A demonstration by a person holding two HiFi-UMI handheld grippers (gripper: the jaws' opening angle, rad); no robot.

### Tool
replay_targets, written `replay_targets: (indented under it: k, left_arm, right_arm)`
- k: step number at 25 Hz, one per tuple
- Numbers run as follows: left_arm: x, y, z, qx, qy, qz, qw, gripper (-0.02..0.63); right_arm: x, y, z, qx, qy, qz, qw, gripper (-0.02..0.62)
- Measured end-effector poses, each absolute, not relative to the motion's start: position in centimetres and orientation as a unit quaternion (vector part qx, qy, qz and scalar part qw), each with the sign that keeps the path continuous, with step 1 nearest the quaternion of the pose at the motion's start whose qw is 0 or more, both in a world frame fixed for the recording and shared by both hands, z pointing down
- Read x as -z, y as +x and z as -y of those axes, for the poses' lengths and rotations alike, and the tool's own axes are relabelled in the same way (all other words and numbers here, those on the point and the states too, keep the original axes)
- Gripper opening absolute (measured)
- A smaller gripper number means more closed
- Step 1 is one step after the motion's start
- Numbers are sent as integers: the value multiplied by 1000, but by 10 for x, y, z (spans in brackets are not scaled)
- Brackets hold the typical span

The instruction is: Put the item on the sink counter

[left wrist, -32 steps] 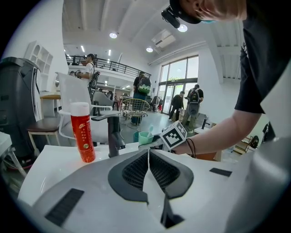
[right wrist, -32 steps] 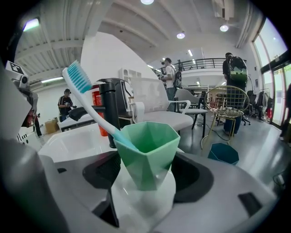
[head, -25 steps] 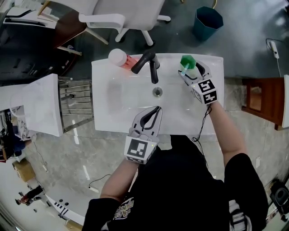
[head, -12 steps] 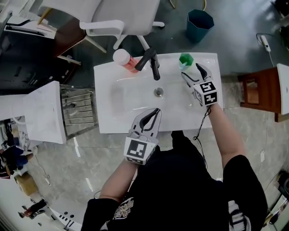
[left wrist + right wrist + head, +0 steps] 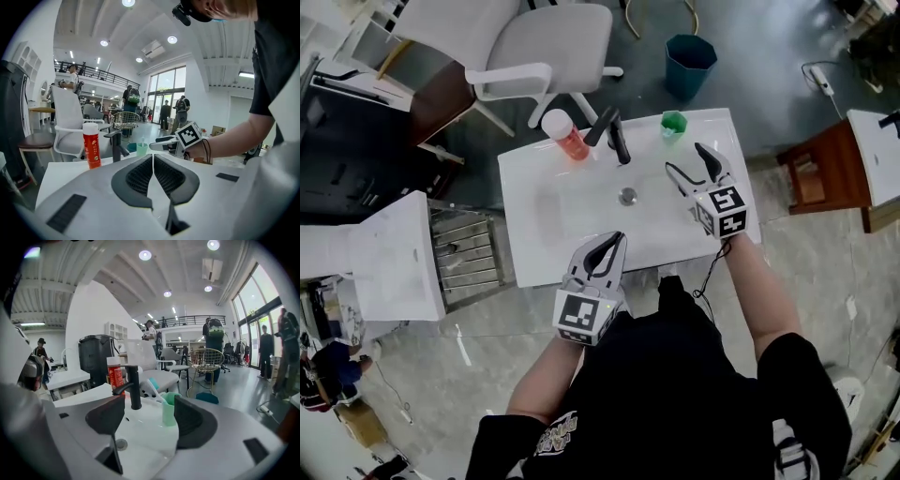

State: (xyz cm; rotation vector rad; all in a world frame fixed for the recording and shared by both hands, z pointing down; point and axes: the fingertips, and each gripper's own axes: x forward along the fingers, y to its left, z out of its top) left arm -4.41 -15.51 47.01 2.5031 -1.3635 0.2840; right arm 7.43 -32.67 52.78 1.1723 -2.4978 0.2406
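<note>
A green cup (image 5: 673, 124) with a toothbrush in it stands upright on the white sink counter (image 5: 525, 178), at its far right corner. My right gripper (image 5: 685, 159) is open just short of the cup and holds nothing. In the right gripper view, the cup (image 5: 168, 412) shows between and beyond the spread jaws of that gripper (image 5: 148, 414). My left gripper (image 5: 619, 240) is shut and empty over the counter's near edge; in its own view the left gripper (image 5: 153, 161) has its pads pressed together.
A black faucet (image 5: 615, 133) stands behind the basin's drain (image 5: 627, 196), with a red white-capped bottle (image 5: 562, 133) to its left. Beyond the counter are a white office chair (image 5: 546, 42) and a teal bin (image 5: 688, 52). A metal rack (image 5: 471, 255) stands left, a wooden stool (image 5: 811, 174) right.
The right gripper has let go of the green cup and drawn back toward me, jaws open. The cup stays at the far right corner. The left gripper has hardly moved.
</note>
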Motion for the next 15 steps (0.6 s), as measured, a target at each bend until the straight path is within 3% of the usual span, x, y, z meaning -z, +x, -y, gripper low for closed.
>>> replay_targets:
  k: [6, 13, 15]
  left_arm:
    - [-453, -61, 137, -79, 881, 453, 117, 21]
    - [-444, -90, 114, -68, 894, 431, 100, 21]
    - [-442, -97, 107, -67, 898, 425, 96, 21]
  right_arm:
    - [-485, 54, 277, -66, 428, 888, 155, 331]
    - [-454, 25, 213, -46, 443, 886, 130, 88]
    - [-450, 16, 195, -47, 442, 887, 127, 54]
